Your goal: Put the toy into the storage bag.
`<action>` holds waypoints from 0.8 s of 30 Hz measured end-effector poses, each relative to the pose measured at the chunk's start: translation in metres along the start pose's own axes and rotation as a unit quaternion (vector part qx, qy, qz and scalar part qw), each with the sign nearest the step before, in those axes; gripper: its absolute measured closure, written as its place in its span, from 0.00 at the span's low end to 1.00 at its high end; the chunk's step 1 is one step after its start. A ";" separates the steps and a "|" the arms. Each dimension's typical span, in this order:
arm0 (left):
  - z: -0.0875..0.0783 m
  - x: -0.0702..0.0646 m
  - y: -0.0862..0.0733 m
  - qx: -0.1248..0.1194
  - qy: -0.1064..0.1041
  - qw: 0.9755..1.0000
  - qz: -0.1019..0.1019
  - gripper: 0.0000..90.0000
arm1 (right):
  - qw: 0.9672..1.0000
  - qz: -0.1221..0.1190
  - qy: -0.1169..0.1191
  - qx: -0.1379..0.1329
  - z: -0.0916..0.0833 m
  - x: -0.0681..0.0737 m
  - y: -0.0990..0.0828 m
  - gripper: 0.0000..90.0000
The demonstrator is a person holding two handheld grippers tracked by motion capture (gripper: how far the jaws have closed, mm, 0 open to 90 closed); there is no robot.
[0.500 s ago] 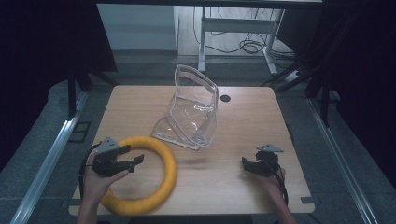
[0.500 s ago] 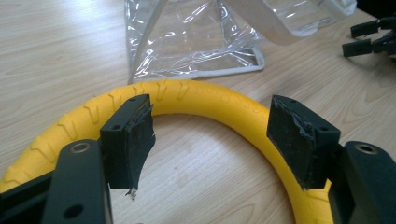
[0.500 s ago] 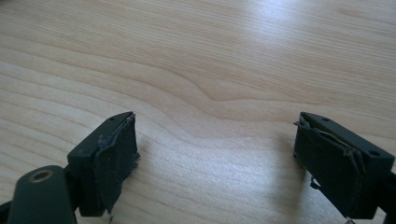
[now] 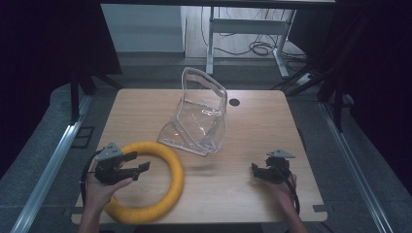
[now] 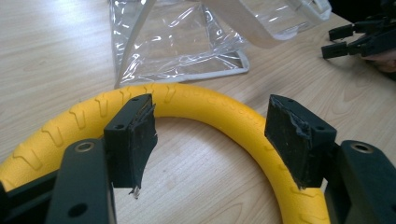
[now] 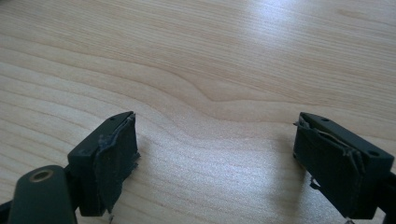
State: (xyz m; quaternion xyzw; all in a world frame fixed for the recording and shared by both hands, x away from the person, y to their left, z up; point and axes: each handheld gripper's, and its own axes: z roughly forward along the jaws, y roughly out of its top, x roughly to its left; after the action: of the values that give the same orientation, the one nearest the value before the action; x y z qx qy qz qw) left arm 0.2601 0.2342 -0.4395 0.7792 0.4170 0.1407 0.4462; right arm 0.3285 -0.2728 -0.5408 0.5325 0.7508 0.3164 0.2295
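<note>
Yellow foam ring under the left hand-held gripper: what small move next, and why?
Probably lower the left hand-held gripper and shift it so its open jaws straddle the yellow foam ring; the jaws stand apart inside the ring's hole, pads touching nothing.

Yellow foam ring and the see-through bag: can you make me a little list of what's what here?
ring: yellow foam ring lying flat on the wooden table
bag: clear plastic bag, standing open beyond the ring
left gripper: jaws open, over the ring's hole, gripping nothing
right gripper: jaws open above bare wood
</note>
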 end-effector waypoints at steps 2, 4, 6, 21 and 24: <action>-0.002 -0.002 0.001 0.002 -0.001 1.000 0.007 0.38 | 1.000 0.000 0.001 -0.001 0.000 0.000 0.000 0.15; -0.004 -0.003 0.002 0.005 0.000 1.000 0.014 0.41 | 1.000 0.000 0.000 0.000 0.000 0.000 0.000 0.15; -0.006 -0.004 0.002 0.010 0.002 1.000 0.019 0.42 | 1.000 0.000 0.001 -0.001 0.000 0.000 0.000 0.15; -0.011 -0.027 0.007 0.071 -0.044 0.994 0.065 0.39 | 1.000 0.002 -0.002 -0.001 0.001 0.000 0.001 0.16; -0.014 -0.032 0.000 0.086 -0.058 0.992 0.067 0.38 | 1.000 0.002 -0.002 -0.001 0.001 0.000 0.001 0.16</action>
State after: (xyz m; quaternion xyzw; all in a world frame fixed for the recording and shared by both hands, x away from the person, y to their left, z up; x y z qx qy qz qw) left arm 0.2325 0.2177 -0.4264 0.8479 0.3477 0.0883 0.3904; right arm 0.3294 -0.2726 -0.5409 0.5342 0.7491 0.3166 0.2309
